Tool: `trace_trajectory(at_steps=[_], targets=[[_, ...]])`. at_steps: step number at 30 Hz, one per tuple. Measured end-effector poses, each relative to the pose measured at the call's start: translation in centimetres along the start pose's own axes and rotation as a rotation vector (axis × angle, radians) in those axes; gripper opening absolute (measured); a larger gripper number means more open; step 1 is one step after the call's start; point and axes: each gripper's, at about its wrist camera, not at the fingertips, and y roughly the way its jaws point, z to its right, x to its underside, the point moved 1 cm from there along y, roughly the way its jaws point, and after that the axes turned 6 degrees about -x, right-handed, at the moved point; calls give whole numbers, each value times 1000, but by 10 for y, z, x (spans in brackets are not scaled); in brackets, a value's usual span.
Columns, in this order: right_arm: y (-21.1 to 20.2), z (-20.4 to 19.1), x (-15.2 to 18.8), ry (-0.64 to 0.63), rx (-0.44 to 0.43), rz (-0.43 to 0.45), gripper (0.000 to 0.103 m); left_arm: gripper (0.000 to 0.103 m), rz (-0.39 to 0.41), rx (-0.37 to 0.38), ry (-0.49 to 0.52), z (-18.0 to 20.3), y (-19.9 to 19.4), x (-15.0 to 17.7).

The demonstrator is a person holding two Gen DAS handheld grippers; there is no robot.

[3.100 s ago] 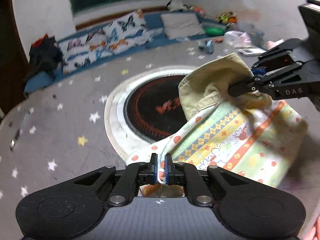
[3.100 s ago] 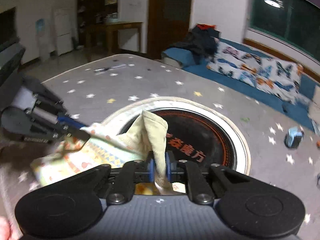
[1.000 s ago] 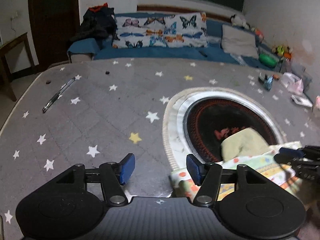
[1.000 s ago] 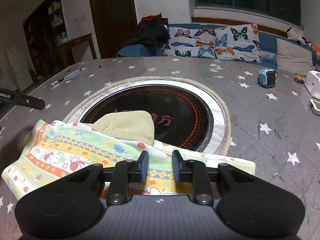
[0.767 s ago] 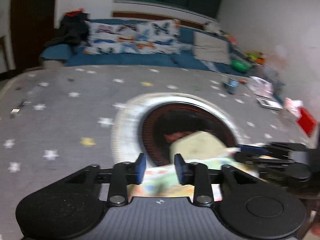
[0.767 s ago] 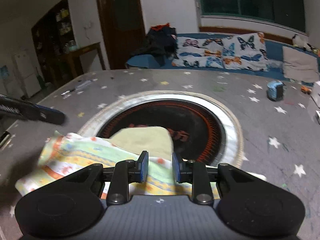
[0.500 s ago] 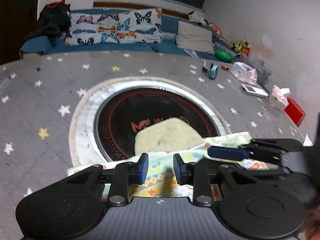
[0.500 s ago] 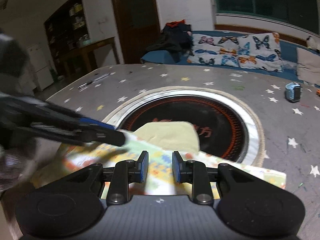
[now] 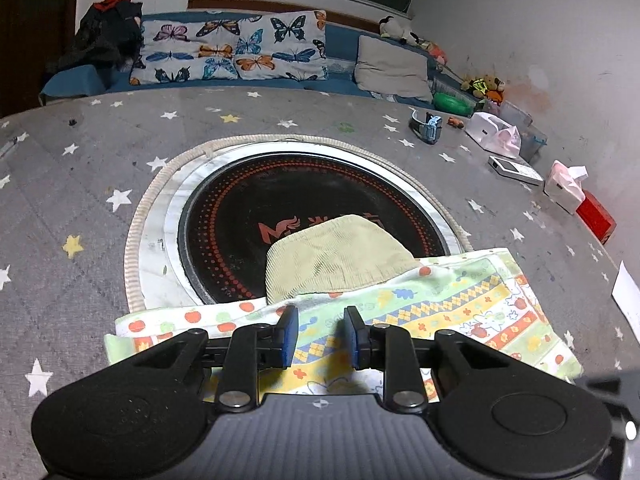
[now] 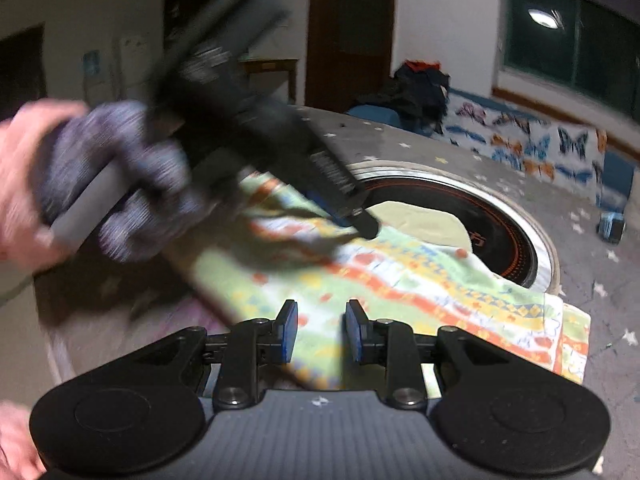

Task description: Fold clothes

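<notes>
A child's garment with bright stripes and cartoon prints lies flat on the grey star-patterned mat. Its pale yellow-green ribbed part reaches onto a round black disc with orange dots. My left gripper hovers over the garment's near edge, jaws a little apart and nothing pinched between them. In the right wrist view the garment stretches away to the right. My right gripper stands over its near edge, also slightly apart and holding nothing. The left gripper, blurred and held by a gloved hand, points down at the cloth's far side.
Along the mat's right side lie a blue gadget, a white remote, tissue packs, a red box and a white sheet of paper. Butterfly-print cushions and dark clothes line the back.
Both grippers have let go of the garment, which now lies flat. The left jaws narrowed and came down over the cloth's edge. The right view swung left, bringing the left gripper close.
</notes>
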Motion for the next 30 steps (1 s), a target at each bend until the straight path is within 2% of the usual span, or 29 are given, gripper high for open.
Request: trace_trajectory(at_steps=[4, 11, 15, 19, 23, 30], targets=[[-8, -14, 9, -36, 20, 16, 26, 27, 26, -24, 7, 4, -8, 3], [-29, 2, 7, 49, 20, 62, 26, 27, 140, -4, 81, 21, -65, 28], [-34, 17, 10, 100, 59, 71, 26, 27, 142, 20, 95, 26, -82, 56], [-41, 30, 20, 157, 102, 70, 26, 27, 127, -5, 100, 24, -85, 83], [-50, 45, 35, 205, 157, 45, 26, 28, 125, -9, 48, 11, -88, 97], [-70, 59, 52, 251, 201, 21, 24, 30, 122, 8, -71, -16, -94, 103]])
